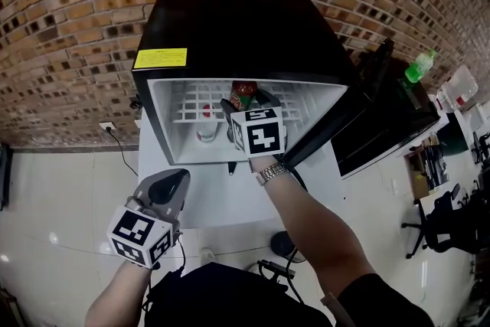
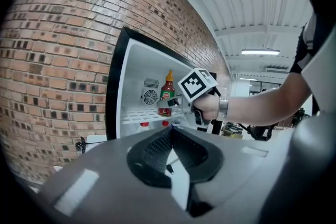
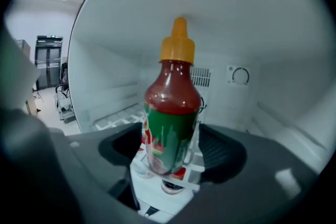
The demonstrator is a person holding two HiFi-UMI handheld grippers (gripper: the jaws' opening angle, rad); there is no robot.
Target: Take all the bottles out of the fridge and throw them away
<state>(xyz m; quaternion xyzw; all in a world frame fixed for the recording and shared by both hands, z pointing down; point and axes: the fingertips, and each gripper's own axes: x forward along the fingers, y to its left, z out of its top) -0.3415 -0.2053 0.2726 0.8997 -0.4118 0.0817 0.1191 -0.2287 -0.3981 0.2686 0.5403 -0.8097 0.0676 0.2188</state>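
Red sauce bottle [image 3: 170, 113], green label, orange nozzle cap – that's the one being gone for. It stands upright on the white wire shelf [image 1: 191, 99] inside the black fridge [image 1: 230, 27], centre of the right gripper view. Right gripper [image 1: 246, 107] has its jaws wide either side of it, not pinching yet. Next up, I'd say: close on that glossy round body, lift clear. Left gripper [image 2: 171, 136], lower left of head view, jaws together, empty.

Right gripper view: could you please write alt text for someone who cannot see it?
A red sauce bottle with a green label and orange cap stands upright on the white wire shelf inside the fridge, between the open jaws of the right tool.
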